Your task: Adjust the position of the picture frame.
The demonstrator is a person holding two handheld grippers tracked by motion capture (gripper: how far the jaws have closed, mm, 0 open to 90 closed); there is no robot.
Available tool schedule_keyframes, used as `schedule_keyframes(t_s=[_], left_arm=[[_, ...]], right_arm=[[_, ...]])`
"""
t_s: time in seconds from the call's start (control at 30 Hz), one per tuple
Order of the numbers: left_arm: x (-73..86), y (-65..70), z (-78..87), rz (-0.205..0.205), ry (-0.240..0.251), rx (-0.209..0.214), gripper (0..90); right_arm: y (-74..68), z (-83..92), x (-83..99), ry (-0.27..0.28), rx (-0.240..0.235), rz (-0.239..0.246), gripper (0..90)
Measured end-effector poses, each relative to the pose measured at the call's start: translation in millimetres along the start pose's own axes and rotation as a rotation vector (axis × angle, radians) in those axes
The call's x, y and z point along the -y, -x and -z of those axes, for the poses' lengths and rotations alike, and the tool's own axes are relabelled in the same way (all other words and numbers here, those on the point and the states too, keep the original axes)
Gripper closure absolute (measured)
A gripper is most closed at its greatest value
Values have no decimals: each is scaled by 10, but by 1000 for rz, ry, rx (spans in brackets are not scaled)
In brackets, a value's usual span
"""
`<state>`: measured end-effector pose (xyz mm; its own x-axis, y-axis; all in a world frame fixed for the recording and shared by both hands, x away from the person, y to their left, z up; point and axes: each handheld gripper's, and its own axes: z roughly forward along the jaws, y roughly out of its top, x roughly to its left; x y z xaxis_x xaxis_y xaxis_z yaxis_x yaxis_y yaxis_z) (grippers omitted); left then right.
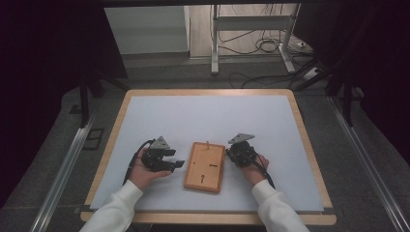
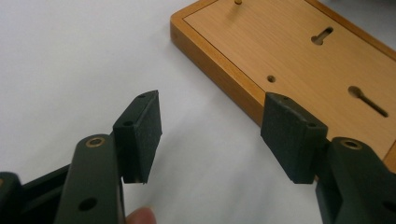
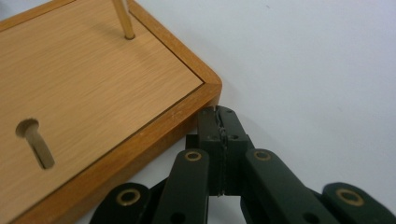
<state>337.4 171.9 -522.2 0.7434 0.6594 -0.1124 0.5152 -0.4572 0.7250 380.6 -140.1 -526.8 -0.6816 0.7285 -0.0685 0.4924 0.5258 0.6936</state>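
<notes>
Left tongs lie in the person's left hand low on the counter, their jaws spread wide with nothing between them; in the left gripper view the two black pads stand well apart over bare white surface, the farther one just at the near edge of a wooden board. Right tongs, held in the right hand, are closed tight on nothing: in the right gripper view the jaws meet flat against each other, and their tips sit just beside the rounded corner of the board, though whether they touch it cannot be told. From the high view the wooden board lies flat between the two hands, on the white sheet that covers the counter, its long side running away from the person and turned slightly. It has a raised rim around a paler panel, two keyhole-shaped slots, a small round hole and a thin brass-coloured peg standing upright near its far end. White sleeves cover both forearms, and a black cable trails from the left tongs.
</notes>
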Motion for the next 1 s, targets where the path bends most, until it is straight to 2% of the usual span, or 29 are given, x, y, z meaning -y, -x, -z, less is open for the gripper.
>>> schedule_keyframes(t_s=[0.17, 0.27, 0.33, 0.4, 0.53, 0.57, 0.6, 0.63, 0.7, 0.73, 0.8, 1.0], left_arm=[[39, -24, 24, 16, 3, -8, 381], [40, -30, 28, 14, 5, -10, 381], [44, -28, 28, 15, 4, -10, 380], [48, -29, 30, 15, 4, -12, 380], [54, -34, 39, 16, 8, -13, 380], [55, -37, 40, 15, 8, -14, 379], [56, -39, 38, 14, 8, -13, 379], [57, -40, 36, 14, 7, -14, 379], [56, -32, 31, 11, 6, -14, 378], [56, -32, 31, 11, 6, -14, 377], [52, -24, 33, 6, 8, -14, 376], [52, -27, 25, -1, 7, -18, 372]], right_arm=[[-45, -94, -88, 6, -15, 21, 896], [-64, -114, -113, 4, -8, 21, 895], [-40, -83, -113, 19, -17, 3, 895], [-22, -55, -103, 21, -11, 13, 895], [55, 144, 4, 42, -5, -1, 895], [81, 268, 104, 46, -2, -1, 895], [81, 268, 104, 46, -2, -1, 895], [122, 402, 212, 55, -9, -17, 895], [177, 533, 313, 72, -22, -48, 895], [177, 533, 313, 72, -22, -48, 895], [216, 655, 414, 94, -35, -76, 895], [262, 940, 721, 121, -60, -118, 858]])
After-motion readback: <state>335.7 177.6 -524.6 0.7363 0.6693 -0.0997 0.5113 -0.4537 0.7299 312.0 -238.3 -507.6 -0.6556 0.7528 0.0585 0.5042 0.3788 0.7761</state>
